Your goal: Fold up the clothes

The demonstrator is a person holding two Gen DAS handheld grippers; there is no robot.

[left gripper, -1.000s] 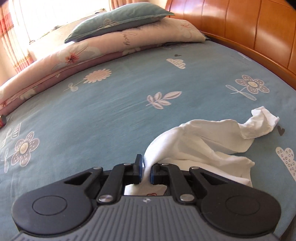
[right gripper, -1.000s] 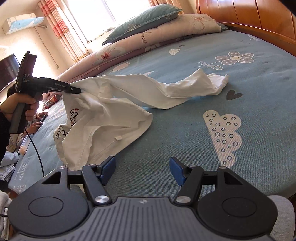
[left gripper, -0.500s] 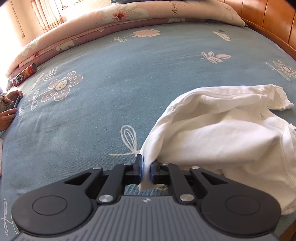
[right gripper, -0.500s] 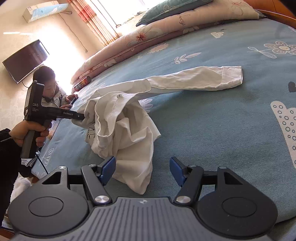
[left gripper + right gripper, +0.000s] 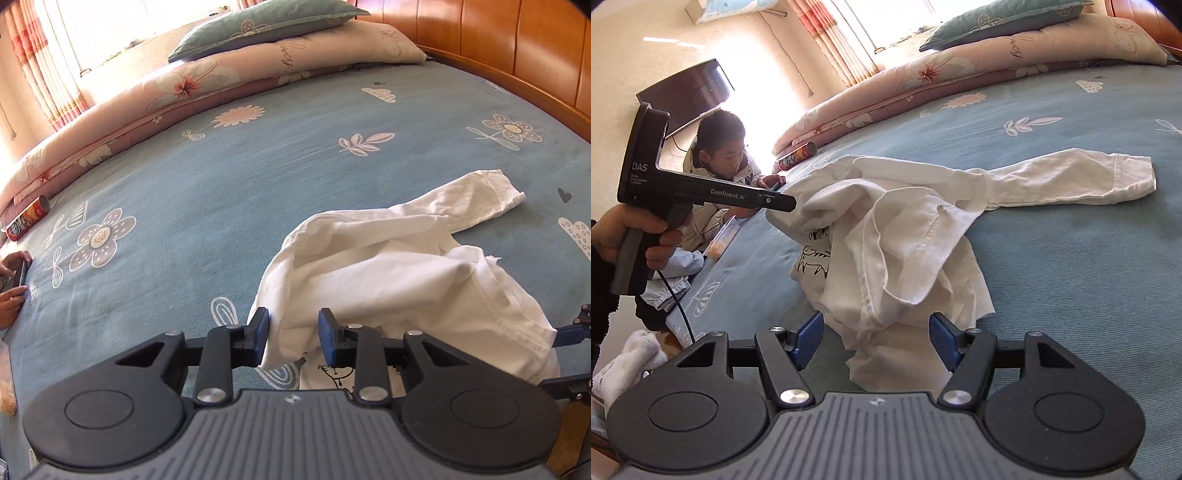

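— Glare from the window [image 5: 886, 14] washes out the far left; the curtains [image 5: 846, 48] barely show, and a person [image 5: 724, 162] sitting at the bed's edge is cut off behind the left gripper's body.

— Can you see that left gripper [image 5: 293, 334] properly?

— Its jaws have just been opening. A fold of the white shirt [image 5: 399, 280] lies between the blue pads [image 5: 260, 330], but they stand apart from it and do not press on it. From the other side its tip disappears into the cloth, so the fingers can't be made out there.

— And the shirt itself?

— Crumpled in a heap on the blue bedsheet [image 5: 258, 166], near the bed's near edge, one sleeve [image 5: 1071, 177] stretched flat toward the right. A printed drawing peeks out from under the folds; most of it is hidden.

— The right gripper [image 5: 877, 338]?

— Wide apart, gripping nothing. The shirt's lower hem sits between its fingers, touching neither pad as far as I can tell. Farther right, the wooden headboard [image 5: 517, 48] runs out of view.
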